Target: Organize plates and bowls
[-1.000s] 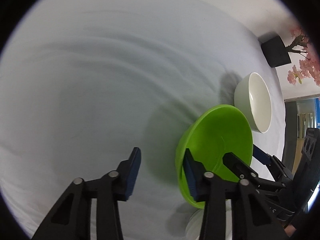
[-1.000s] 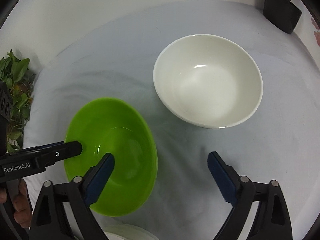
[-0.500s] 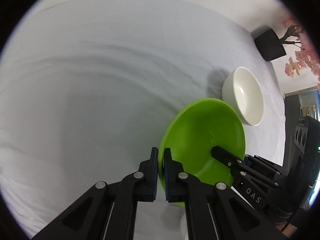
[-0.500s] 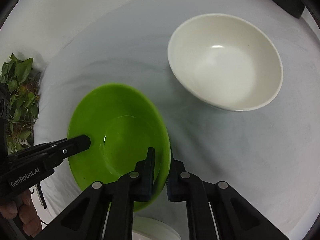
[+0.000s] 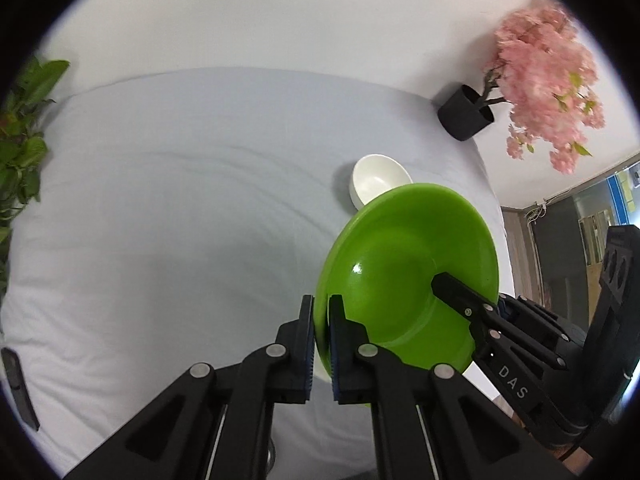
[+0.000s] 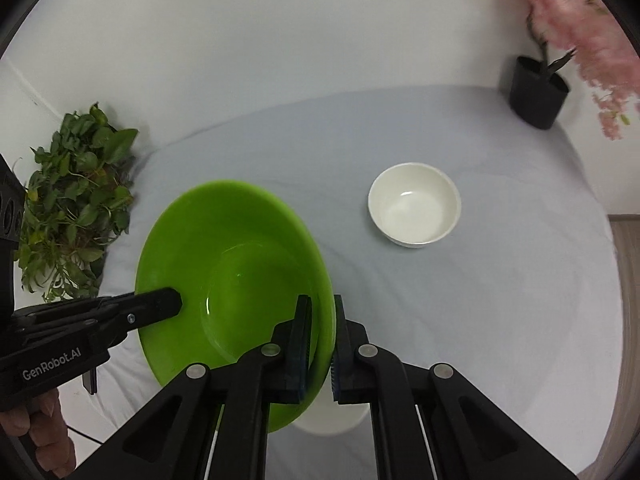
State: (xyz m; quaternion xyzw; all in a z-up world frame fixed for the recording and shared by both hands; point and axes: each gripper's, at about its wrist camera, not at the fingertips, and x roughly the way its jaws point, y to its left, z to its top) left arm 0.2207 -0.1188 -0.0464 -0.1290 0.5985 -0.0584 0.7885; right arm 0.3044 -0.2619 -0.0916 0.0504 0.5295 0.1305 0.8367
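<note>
Both grippers hold a green bowl (image 5: pixel 404 276) in the air above the grey-clothed table (image 5: pixel 180 200). My left gripper (image 5: pixel 320 340) is shut on its left rim. My right gripper (image 6: pixel 320 344) is shut on its right rim (image 6: pixel 326 320); the bowl (image 6: pixel 224 272) fills the lower left of the right wrist view. A white bowl (image 6: pixel 414 210) stands upright on the cloth beyond it, also in the left wrist view (image 5: pixel 376 178). A white dish (image 6: pixel 332 420) lies below the green bowl, mostly hidden.
A black pot with pink blossoms (image 5: pixel 466 118) stands at the far right corner, also in the right wrist view (image 6: pixel 536 92). A green leafy plant (image 6: pixel 72 208) is at the left edge. A dark flat object (image 5: pixel 20 388) lies at the near left.
Both grippers closed on the green bowl's opposite rims and lifted it off the table. The white bowl now looks smaller and farther away.
</note>
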